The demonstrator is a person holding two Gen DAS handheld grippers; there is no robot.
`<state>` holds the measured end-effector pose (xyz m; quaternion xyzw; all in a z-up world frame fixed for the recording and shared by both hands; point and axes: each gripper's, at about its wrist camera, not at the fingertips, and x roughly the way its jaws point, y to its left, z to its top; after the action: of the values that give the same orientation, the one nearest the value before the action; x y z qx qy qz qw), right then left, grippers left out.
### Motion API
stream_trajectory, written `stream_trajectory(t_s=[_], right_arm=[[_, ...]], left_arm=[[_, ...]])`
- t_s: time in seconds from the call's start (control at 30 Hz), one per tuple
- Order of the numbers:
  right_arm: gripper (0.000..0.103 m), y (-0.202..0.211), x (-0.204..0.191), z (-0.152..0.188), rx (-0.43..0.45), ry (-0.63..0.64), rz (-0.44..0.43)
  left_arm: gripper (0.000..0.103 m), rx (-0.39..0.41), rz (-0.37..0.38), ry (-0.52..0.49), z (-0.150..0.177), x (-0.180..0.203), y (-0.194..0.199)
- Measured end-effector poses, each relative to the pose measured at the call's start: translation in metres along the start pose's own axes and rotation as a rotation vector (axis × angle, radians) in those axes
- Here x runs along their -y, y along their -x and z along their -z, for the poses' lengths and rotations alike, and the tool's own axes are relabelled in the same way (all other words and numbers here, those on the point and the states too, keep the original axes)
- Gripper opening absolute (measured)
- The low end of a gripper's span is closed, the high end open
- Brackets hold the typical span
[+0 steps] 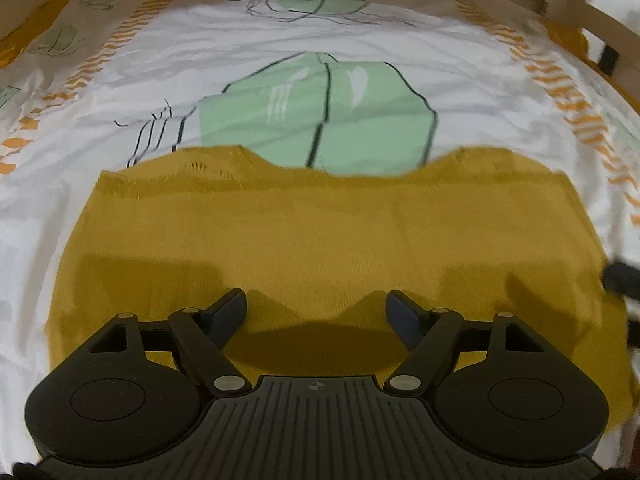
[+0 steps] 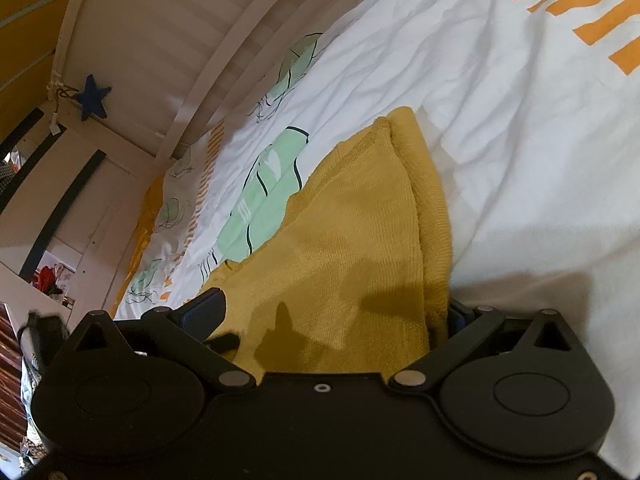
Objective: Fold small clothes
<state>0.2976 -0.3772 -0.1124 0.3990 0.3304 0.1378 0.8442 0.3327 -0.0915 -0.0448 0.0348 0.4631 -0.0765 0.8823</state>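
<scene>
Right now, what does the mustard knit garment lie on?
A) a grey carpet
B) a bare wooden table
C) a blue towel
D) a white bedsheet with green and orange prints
D: the mustard knit garment lies spread on a white bedsheet printed with green shapes and orange stripes, seen in both wrist views.

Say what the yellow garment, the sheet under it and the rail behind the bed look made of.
Yellow garment: knitted yarn, matte; fine ribbed stitch rows show, fibre unclear.
Sheet: thin woven cloth, probably cotton, matte; it creases finely and carries printed green and orange shapes.
Rail: likely wood painted white, slightly glossy; rigid slats with soft highlights.
</scene>
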Motion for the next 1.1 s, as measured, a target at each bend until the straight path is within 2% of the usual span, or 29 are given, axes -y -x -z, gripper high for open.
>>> stream_trajectory(t_s=[0.2, 0.43, 0.7, 1.1], right_arm=[[0.103, 0.001, 0.001, 0.000, 0.000, 0.000, -0.006], [0.103, 0.004, 0.002, -0.001, 0.016, -0.032, -0.012], [0.103, 0.003, 0.004, -0.004, -0.010, -0.044, -0.023], [0.103, 0.003, 0.006, -0.003, -0.006, -0.040, -0.042]], left_arm=[[0.077, 0.023, 0.017, -0.030, 0.025, 0.006, 0.010], [0.087, 0.036, 0.000, -0.043, 0.027, 0.012, 0.004], [0.092, 0.010, 0.030, -0.032, 0.024, 0.007, 0.000], [0.090, 0.010, 0.047, -0.064, 0.029, 0.002, 0.011]])
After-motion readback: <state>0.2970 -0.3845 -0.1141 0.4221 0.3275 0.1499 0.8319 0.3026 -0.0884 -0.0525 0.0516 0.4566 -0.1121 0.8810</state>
